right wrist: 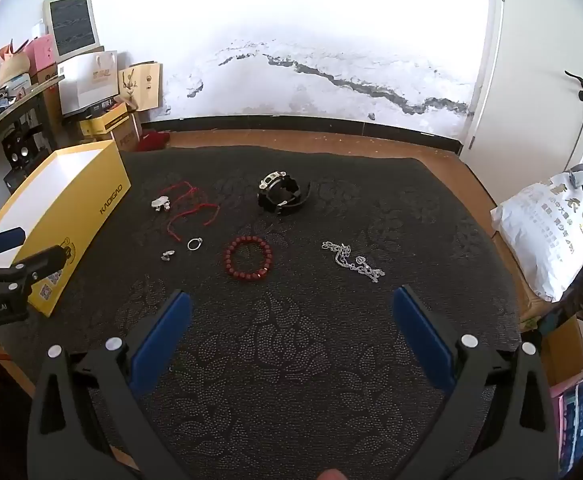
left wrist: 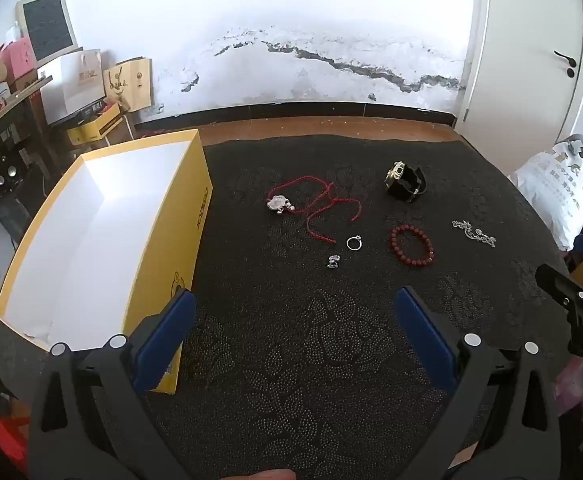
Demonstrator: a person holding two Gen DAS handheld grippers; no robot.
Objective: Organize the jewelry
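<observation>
Jewelry lies spread on a black patterned mat (left wrist: 311, 360) (right wrist: 331, 360): a red cord necklace with a silver pendant (left wrist: 279, 202) (right wrist: 161, 203), a black watch (left wrist: 405, 182) (right wrist: 281, 194), a silver ring (left wrist: 354, 243) (right wrist: 194, 243), a small silver earring (left wrist: 333, 261) (right wrist: 167, 255), a red bead bracelet (left wrist: 411, 245) (right wrist: 248, 258) and a silver chain (left wrist: 473, 233) (right wrist: 351, 261). An open yellow box (left wrist: 167, 248) (right wrist: 87, 216) with a white inside stands at the mat's left. My left gripper (left wrist: 295, 308) and right gripper (right wrist: 291, 304) hover open and empty, short of the jewelry.
A white wall with peeling paint and a white door (right wrist: 543, 80) stand behind. Stacked boxes and bags (right wrist: 91, 80) crowd a dark shelf at the far left. A white plastic bag (right wrist: 543, 232) and pink packets lie off the mat's right edge.
</observation>
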